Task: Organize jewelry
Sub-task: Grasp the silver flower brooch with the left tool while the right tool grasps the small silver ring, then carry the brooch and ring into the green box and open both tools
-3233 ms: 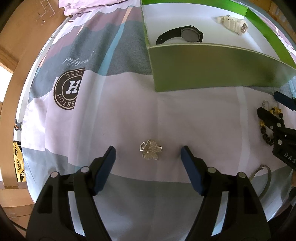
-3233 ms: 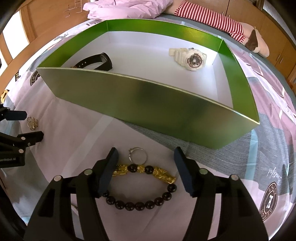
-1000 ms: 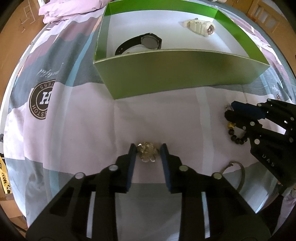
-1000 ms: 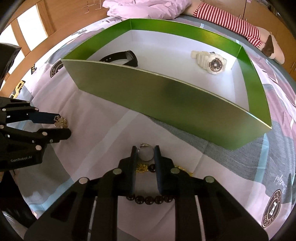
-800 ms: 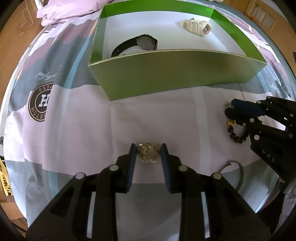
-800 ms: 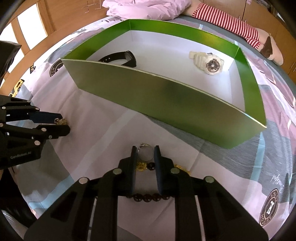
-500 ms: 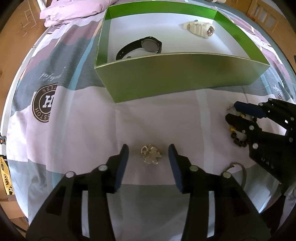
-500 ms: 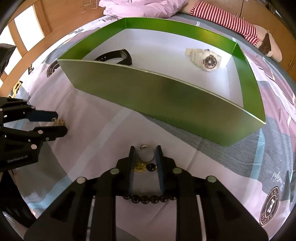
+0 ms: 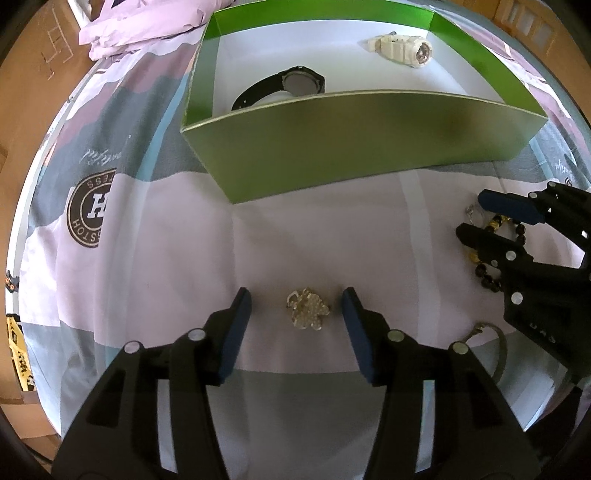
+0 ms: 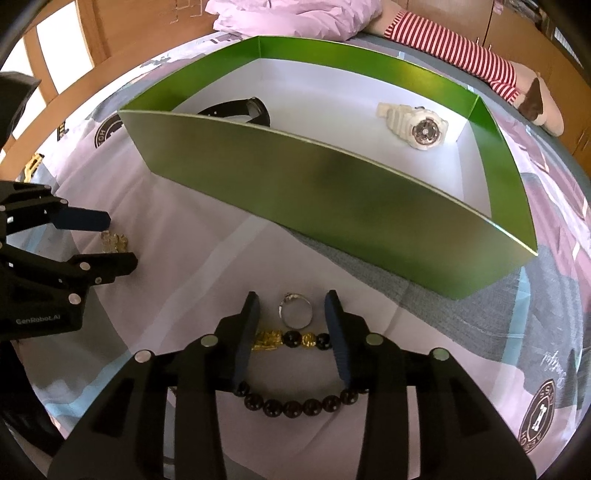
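A sparkly brooch [image 9: 307, 312] lies on the bedsheet between the open fingers of my left gripper [image 9: 295, 306], touching neither; it also shows in the right wrist view [image 10: 114, 240]. A silver ring [image 10: 295, 314] lies between the open fingers of my right gripper [image 10: 293, 308], with a black-and-gold bead bracelet [image 10: 295, 402] under the jaws. The green box [image 9: 369, 147] holds a black watch [image 9: 288, 85] and a white watch [image 9: 402, 50]. In the left wrist view my right gripper [image 9: 476, 218] stands at the right.
A thin metal bangle [image 9: 495, 347] lies on the sheet at the right, near my right gripper. A pink blanket [image 10: 295, 14] and a striped sleeve [image 10: 454, 33] lie behind the box. Wooden bed rails run along the left.
Both grippers opened. The left one let go of the brooch, which lies on the sheet. The right one let go of the ring and bracelet.
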Motion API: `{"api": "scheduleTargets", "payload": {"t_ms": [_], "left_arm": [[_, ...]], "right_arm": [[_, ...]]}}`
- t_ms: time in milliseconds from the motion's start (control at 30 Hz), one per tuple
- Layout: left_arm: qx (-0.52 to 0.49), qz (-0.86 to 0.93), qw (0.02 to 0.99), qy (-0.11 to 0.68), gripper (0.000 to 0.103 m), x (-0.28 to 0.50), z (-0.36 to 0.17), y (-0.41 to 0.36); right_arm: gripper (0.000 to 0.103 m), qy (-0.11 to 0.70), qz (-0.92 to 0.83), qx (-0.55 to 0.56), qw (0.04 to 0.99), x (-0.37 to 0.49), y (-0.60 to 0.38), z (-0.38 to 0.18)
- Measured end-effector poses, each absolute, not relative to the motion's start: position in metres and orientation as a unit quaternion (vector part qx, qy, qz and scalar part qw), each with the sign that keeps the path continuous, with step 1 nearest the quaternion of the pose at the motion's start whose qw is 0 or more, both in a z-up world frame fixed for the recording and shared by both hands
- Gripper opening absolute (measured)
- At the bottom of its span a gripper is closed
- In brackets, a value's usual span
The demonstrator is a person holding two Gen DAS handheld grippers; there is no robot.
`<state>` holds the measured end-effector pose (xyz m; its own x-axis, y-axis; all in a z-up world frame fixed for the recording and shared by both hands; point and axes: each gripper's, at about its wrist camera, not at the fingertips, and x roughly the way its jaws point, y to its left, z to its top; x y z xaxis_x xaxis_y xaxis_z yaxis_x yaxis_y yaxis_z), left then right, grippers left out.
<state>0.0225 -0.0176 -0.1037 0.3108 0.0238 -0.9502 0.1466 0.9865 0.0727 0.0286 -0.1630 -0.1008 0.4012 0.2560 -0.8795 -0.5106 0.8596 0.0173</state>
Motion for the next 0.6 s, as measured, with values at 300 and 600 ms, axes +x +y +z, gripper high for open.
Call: {"api": "scheduleTargets", "payload": {"t_ms": [300,600], "left_arm": [[0.087,-0.053,0.814,0.572,0.026,0.02,-0.103,-0.034],[0.07,-0.056,0.819,0.567,0.022,0.019,-0.094,-0.023]], "right_arm": [[0.019,0.499,0.243,-0.135,0.821,0.027,-0.156,-0.099],[0.018,0.491,0.238,-0.13,0.828,0.025,-0.16,-0.092]]}}
